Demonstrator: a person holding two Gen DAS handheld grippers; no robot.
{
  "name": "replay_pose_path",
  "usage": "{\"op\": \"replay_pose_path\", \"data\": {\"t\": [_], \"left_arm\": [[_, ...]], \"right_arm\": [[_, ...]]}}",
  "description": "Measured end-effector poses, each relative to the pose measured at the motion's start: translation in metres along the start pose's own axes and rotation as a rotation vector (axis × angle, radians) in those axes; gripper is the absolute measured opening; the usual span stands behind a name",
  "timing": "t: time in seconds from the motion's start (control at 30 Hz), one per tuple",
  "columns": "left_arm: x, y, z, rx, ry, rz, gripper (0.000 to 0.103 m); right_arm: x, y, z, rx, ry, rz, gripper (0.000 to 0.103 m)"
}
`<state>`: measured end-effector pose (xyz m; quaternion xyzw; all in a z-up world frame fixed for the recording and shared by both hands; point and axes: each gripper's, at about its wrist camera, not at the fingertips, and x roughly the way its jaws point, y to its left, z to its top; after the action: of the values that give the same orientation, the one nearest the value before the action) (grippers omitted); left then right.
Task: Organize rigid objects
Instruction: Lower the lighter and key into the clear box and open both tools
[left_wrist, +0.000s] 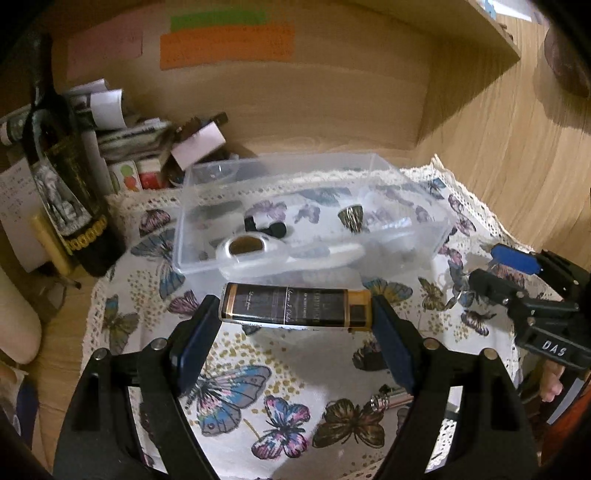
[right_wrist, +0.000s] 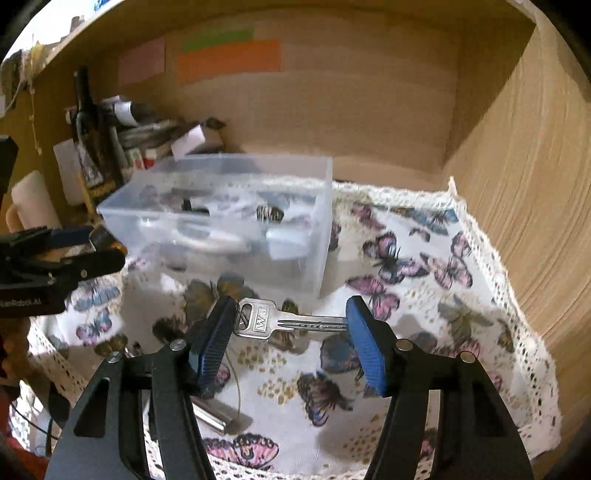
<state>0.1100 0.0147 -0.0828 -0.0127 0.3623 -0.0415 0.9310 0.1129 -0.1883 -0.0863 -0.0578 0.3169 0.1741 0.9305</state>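
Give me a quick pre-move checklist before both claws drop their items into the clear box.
1. Left claw grip on the black and gold lighter: ok, held end to end between both pads.
2. Right claw grip on the silver key: ok, head and tip pinched, though that end-to-end hold looks slippery.
3. Clear plastic box open on top: ok, no lid visible.
4. Room inside the box: ok, a few small items, bare floor left.
5. Lighter above the box opening: not ok, it sits short of the near wall.
6. Claws apart from each other: ok.
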Motion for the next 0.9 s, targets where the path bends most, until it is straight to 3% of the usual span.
{"op": "replay_pose_path", "data": {"t": [0.53, 0.7, 0.9], "left_arm": [[-0.012, 0.009, 0.046, -0.015, -0.112, 0.042, 0.081], [0.012, 0.011, 0.057, -0.017, -0.073, 0.057, 0.081], [0.050, 0.015, 0.063, -0.019, 0.009, 0.055, 0.081]], "right_arm": [[-0.004, 0.011, 0.078, 0.007, -0.189, 0.050, 0.059], [0.014, 0.015, 0.092, -0.004, -0.178, 0.060, 0.059], [0.052, 0.019, 0.089, -0.017, -0.091, 0.073, 0.059]]}}
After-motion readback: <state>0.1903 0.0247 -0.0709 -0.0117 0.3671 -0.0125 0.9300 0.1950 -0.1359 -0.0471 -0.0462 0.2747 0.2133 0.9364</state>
